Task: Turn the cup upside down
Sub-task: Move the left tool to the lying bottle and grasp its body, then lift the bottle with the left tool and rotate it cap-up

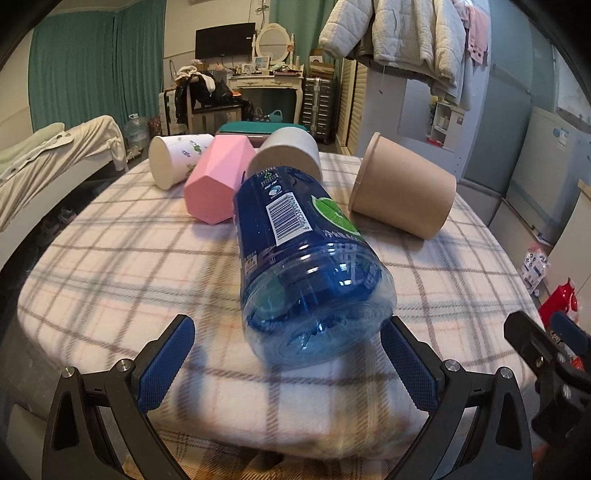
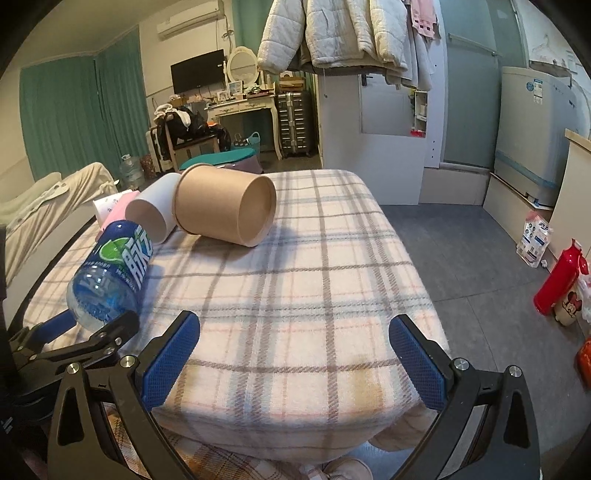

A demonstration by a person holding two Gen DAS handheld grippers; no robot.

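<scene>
Several cups lie on their sides at the far end of a plaid-covered table [image 1: 129,258]: a white printed cup [image 1: 177,158], a pink faceted cup [image 1: 214,177], a grey cup [image 1: 284,155] and a brown paper cup [image 1: 402,192] [image 2: 221,203]. A blue plastic bottle [image 1: 306,266] [image 2: 110,273] lies on its side. Its base sits between the fingers of my open left gripper [image 1: 288,365], close to the right pad [image 1: 406,365], and is not clamped. My right gripper [image 2: 293,362] hovers open over the table's near edge with nothing between its fingers.
To the right of the table is grey floor with a red flask [image 2: 557,280] and a bag [image 2: 535,240]. A bed [image 1: 55,155] runs along the left. A white jacket [image 2: 332,33] hangs above the far end.
</scene>
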